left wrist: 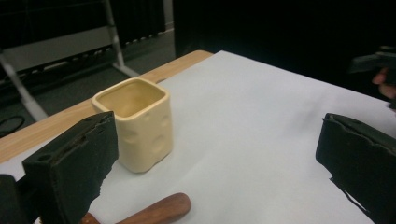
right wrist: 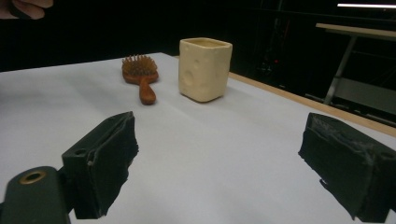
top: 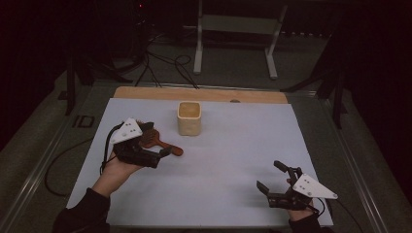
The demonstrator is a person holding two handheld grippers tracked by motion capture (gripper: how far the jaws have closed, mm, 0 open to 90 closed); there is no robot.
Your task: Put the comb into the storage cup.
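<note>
covering wooden table [top: 145, 92]: white sheet [top: 233, 160]; dark room beyond.

Your left claw [top: 163, 154] sits at the left of the high view, your hand [top: 119, 165] gripping it from below, its jaws spread wide with nothing between them. Your right claw [top: 273, 177] is low at the right near you, jaws likewise wide apart and holding nothing. Both forearms enter from the bottom edge, well apart.
</note>
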